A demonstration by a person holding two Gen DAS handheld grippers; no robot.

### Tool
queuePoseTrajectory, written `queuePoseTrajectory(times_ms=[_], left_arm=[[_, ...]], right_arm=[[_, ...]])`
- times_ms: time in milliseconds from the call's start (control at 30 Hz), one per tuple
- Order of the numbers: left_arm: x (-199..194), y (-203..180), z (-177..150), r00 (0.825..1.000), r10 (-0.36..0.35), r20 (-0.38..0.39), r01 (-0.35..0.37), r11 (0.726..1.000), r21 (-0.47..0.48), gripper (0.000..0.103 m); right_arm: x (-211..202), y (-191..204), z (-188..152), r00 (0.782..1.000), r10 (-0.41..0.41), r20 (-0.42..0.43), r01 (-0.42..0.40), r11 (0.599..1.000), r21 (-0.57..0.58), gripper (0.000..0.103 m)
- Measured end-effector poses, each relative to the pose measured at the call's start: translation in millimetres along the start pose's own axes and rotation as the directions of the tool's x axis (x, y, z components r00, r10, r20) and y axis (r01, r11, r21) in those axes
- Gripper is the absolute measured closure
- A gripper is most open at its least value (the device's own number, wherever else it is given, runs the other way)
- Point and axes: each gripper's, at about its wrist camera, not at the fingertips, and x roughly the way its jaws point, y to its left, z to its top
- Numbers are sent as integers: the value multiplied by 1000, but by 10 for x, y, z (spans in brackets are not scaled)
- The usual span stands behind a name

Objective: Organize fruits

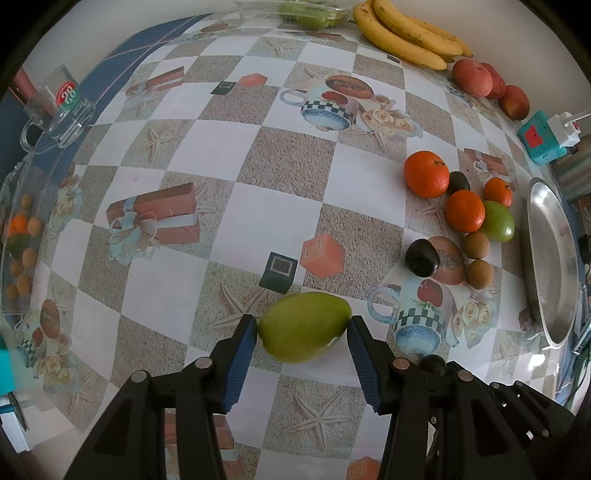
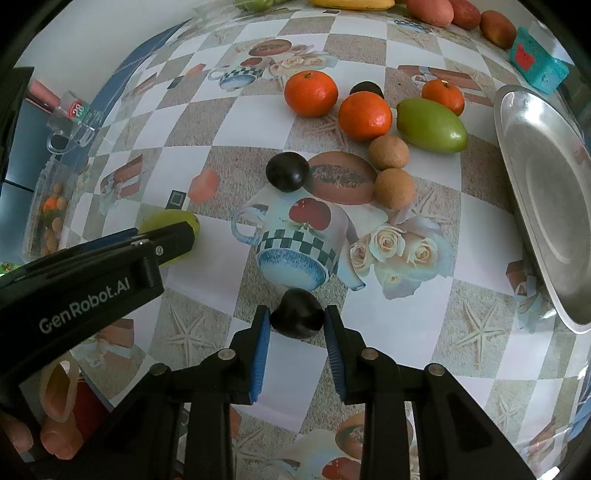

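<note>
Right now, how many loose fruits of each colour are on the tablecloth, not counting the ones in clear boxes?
Yellow bananas: 3
Red fruits: 3
Oranges: 3
Green fruits: 2, one in the left claw
Dark fruits: 3, one in the right claw
Brown fruits: 2
Total: 16

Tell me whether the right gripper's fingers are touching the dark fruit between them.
Touching. The right wrist view shows both blue fingers pressed against the sides of the dark fruit, with no gap on either side.
</note>
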Motion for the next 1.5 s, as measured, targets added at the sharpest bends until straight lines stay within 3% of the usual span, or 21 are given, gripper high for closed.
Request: queuePoseTrajectory(times_ms=[300,600,667,733,967,1000,1033,1067,1300,1433,1500], left_arm=[[-56,33,-15,1000,-26,-3,26,999,-18,49],[-369,-95,132,996,-78,31,79,997,-15,49],[-454,-153,189,995,-85,44,86,996,-8,50],[-551,-244,272,994,-89,60,89,996,5,50],[-795,-580,492,986,-128,105,125,992,33,50],[-809,-625,527,985,-135,108,132,991,35,53],[-841,-673,562,983,-142,116,138,990,37,66],[-873,-725,608,980,-149,129,145,989,38,72],[-940,-1016,801,969,-186,164,173,981,87,72],[-784,-890,869,968,-204,146,201,979,35,72],[-714,-742,890,967,-204,154,206,979,-1,72]], right_arm=[[-123,-21,29,999,31,33,-32,999,22,73],[-435,-170,91,992,53,114,-64,993,100,72],[-520,-234,124,991,26,133,-44,991,130,72],[-608,-284,173,988,-3,157,-20,989,147,72],[-931,-512,339,962,-6,272,-62,968,242,72],[-977,-556,373,958,-7,287,-71,963,260,72],[-1014,-593,391,955,-15,296,-69,960,273,72],[-1047,-635,426,952,-26,306,-67,955,289,72],[-1113,-951,553,941,-51,335,-80,927,366,72],[-1068,-1090,580,944,-107,311,-25,919,394,72],[-1057,-1137,601,945,-98,311,-37,916,400,72]])
